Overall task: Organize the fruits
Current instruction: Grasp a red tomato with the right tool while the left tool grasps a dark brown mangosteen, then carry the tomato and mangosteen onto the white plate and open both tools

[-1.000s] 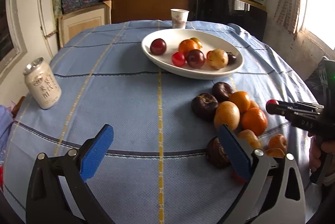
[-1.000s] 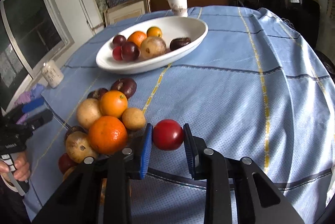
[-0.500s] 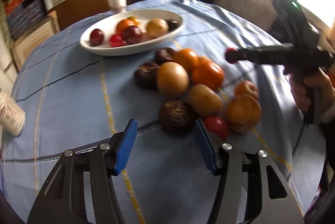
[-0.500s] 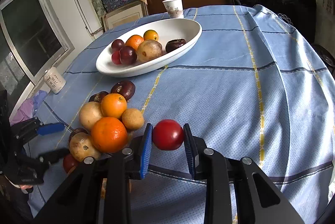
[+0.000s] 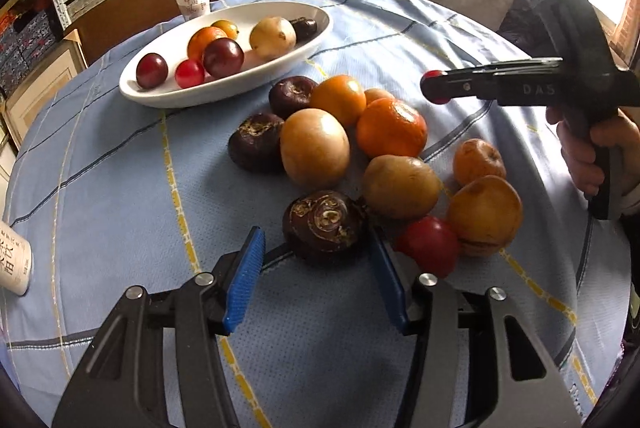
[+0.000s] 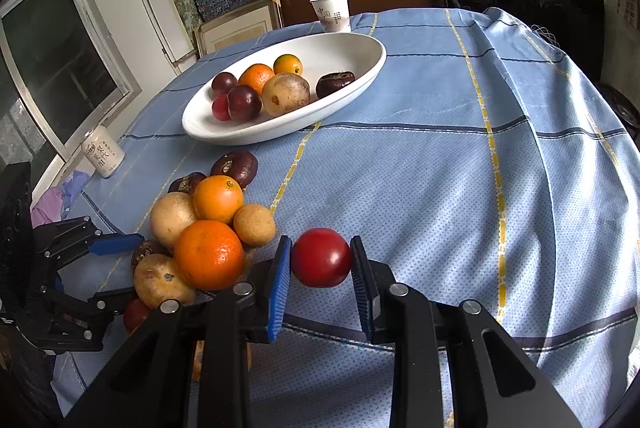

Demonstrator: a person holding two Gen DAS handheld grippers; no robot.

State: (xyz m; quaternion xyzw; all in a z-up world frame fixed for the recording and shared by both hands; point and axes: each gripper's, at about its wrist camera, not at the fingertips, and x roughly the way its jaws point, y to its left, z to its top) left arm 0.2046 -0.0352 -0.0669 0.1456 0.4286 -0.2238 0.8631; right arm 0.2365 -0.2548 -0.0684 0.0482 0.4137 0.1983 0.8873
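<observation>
Two grippers were in our hands. Our right gripper (image 6: 321, 262) pinched a small red fruit (image 6: 321, 257) between its blue pads, held above the blue checked tablecloth (image 6: 460, 188). Our left gripper (image 5: 320, 260) stood spread wide around a dark brown wrinkled fruit (image 5: 325, 224) at the near edge of the loose pile; its right pad seemed to touch the fruit, the left pad stood apart.

Only the left wrist view showed the right gripper from the side, with the raised letters "DAS" on its body, a green light, and our right hand (image 5: 600, 152) on its grip. It also showed another red fruit (image 5: 427, 246) lying beside the dark one. Only the right wrist view showed the window at the left.

Just beyond the pile, where a large orange (image 5: 391, 127) lay, stood the white oval bowl (image 6: 352, 88), holding dark plums, oranges, a tan fruit and a brown one. Behind it stood a paper cup (image 6: 331, 13) with printing too small for us to read. A white can (image 6: 103, 152) with dark Chinese characters stood at the table's left edge. Shelves of patterned boxes filled the back wall.
</observation>
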